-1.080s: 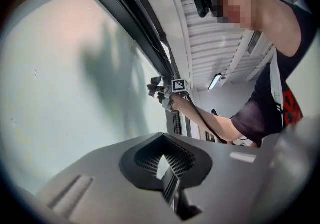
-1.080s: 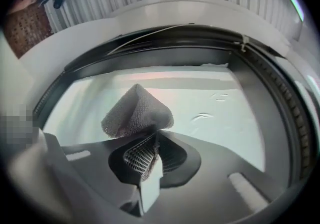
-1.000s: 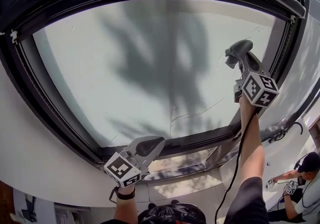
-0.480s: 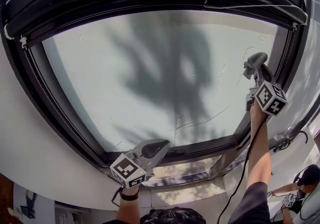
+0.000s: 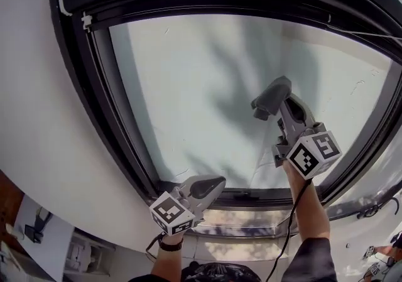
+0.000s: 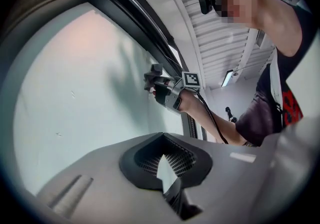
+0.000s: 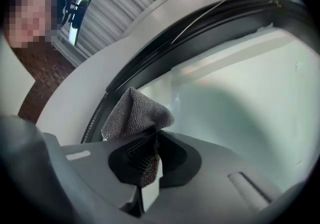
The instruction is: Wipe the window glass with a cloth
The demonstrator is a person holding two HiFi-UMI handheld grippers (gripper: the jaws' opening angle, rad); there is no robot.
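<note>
- Left claw (image 5: 204,185): jaws together, empty; idle by the lower window frame (image 5: 251,198).
- Right claw (image 5: 267,103): clamped on grey cloth (image 7: 134,114), at mid window glass (image 5: 188,86); contact unconfirmed.
- Progress: wiping judged under way; marks on the lower pane; much glass left.
- Right gripper view alone shows the grip on the cloth; head view shows its place on the pane.

Indoor workspace of a lab or industrial kind, large black-framed window (image 5: 94,86) set in a plain white wall (image 5: 38,124), ribbed metal ceiling (image 6: 220,38), strip light (image 7: 82,6) upper left of the right gripper view, brick wall (image 7: 42,86) beneath.
</note>
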